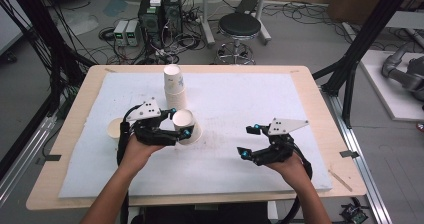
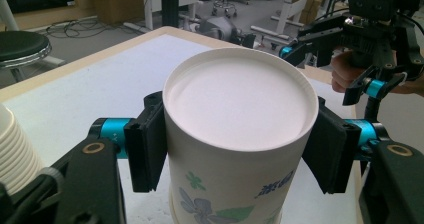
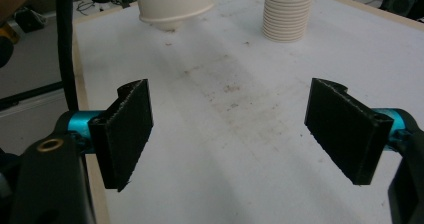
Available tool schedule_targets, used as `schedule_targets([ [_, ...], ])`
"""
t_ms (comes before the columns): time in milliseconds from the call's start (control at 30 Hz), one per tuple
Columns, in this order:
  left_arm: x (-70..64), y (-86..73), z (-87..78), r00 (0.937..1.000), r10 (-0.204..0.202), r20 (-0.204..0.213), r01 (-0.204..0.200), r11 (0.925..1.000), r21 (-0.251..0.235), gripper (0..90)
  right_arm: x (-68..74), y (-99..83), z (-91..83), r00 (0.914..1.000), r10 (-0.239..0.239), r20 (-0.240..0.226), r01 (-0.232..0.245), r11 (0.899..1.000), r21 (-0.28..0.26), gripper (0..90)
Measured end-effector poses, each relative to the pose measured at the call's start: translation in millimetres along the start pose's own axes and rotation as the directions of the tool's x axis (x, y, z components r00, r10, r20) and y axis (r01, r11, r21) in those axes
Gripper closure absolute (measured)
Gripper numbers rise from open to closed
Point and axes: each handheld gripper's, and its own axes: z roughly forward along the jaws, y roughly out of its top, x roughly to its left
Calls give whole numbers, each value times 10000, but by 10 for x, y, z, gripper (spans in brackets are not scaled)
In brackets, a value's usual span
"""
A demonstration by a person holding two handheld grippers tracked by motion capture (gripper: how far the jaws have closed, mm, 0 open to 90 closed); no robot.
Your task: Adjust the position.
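Note:
An upside-down white paper cup (image 1: pixel 186 123) with a flower print stands between the jaws of my left gripper (image 1: pixel 180 123). In the left gripper view both pads press the sides of the cup (image 2: pixel 240 129), so my left gripper (image 2: pixel 235 144) is shut on it. The cup's rim (image 3: pixel 172 11) sits at or just above the white mat. My right gripper (image 1: pixel 249 141) hovers over the mat to the right, open, with nothing between the jaws of the right gripper (image 3: pixel 230 134).
A tall stack of paper cups (image 1: pixel 174 85) stands just behind the held cup. A single cup (image 1: pixel 115 128) sits mouth up, left of my left hand. The white mat (image 1: pixel 235 99) covers the wooden table. A stool (image 1: pixel 239 29) stands beyond the table.

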Motion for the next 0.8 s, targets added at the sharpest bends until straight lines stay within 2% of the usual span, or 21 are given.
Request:
schedule_targets([
  [300,-34,-16,30,9995,-84,305,84,10000,-11,343,27,154,127,9983,-300,-496,302,9995,33,196],
  [333,-49,-14,51,9986,-72,518,72,10000,-7,343,36,177,160,9972,-295,-690,289,9995,-94,196],
  [500,-111,-11,148,9936,51,1125,-70,9998,167,344,83,184,214,9938,-417,-1035,389,9988,-283,196],
  [633,-141,-4,212,9908,83,1349,-115,9997,230,344,110,179,217,9918,-519,-1171,491,9984,-263,196],
  [700,-177,1,270,9858,132,1673,-183,9994,287,344,115,171,208,9915,-501,-1205,473,9985,-261,196],
  [800,-216,1,322,9809,230,1934,-304,9989,358,344,116,159,209,9911,-536,-1218,505,9983,-289,196],
])
